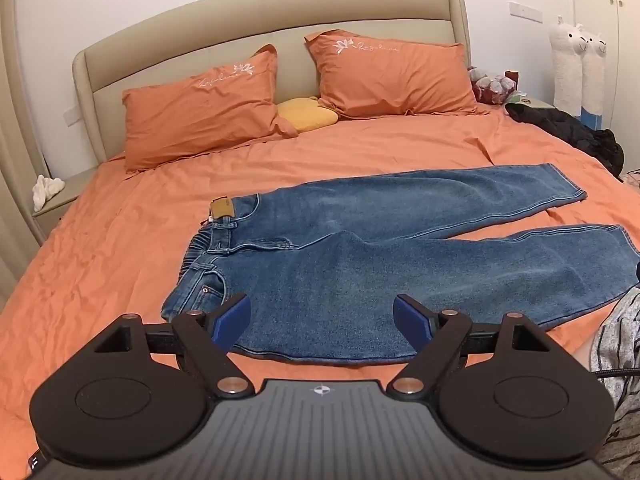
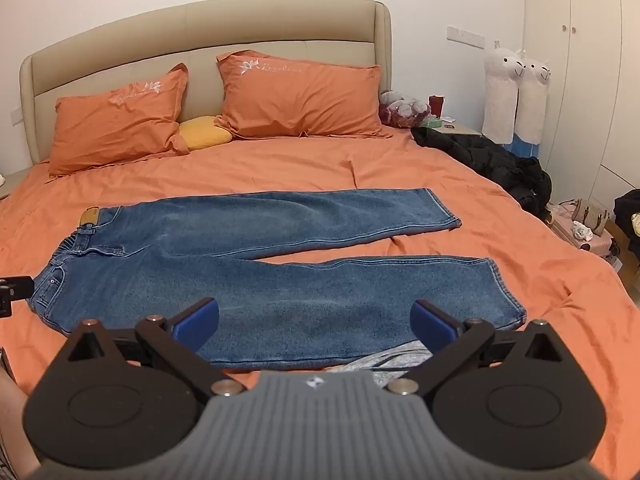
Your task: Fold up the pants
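Blue denim pants (image 1: pixel 360 248) lie flat on the orange bed (image 1: pixel 100 248), waistband at nine o'clock, hems at three; left tool (image 1: pixel 322 318) nearer the waist, right tool (image 2: pixel 315 322) nearer the hems, both spread apart, empty

Jeans: I count one pair (image 2: pixel 256 264), both legs spread flat.
Orange pillows: I see two (image 2: pixel 116 120) (image 2: pixel 300 96).
Yellow cushions: one (image 2: pixel 204 133), between them.
Alpaca plush toys: two (image 2: pixel 500 96) (image 2: pixel 534 100), side by side.
Black jackets: one (image 2: pixel 488 160).
Grippers: my two, left gripper (image 1: pixel 322 320), right gripper (image 2: pixel 314 322).
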{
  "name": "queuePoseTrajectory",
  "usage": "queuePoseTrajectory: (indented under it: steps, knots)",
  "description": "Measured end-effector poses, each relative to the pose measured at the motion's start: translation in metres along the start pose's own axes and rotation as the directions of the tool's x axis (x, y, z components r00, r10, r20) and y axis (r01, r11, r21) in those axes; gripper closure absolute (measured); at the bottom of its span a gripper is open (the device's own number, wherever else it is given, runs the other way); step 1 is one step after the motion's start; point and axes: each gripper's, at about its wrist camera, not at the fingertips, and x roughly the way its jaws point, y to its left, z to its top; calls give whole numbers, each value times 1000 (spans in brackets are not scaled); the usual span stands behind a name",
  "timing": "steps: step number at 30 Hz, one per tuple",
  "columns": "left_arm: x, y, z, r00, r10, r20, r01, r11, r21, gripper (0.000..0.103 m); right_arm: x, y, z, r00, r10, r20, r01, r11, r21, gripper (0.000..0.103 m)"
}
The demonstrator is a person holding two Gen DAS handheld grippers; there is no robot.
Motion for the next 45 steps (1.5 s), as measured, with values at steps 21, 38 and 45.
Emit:
queuePoseTrajectory:
  steps: [21, 38, 45]
  knots:
    - [-2, -1, 1, 1000, -9, -6, 9, 1000, -8, 8, -6, 5, -2, 1000, -2, -10, 2, 1000, -3, 5]
    - [-2, -4, 1, 1000, -10, -6, 10, 1000, -3, 8, -2, 0, -3, 1000, -9, -23, 9, 1000, 9, 5]
    - [-2, -6, 1, 1000, -9, -5, 9, 1000, 0, 8, -1, -5, -4, 1000, -13, -23, 14, 1000, 14, 5]
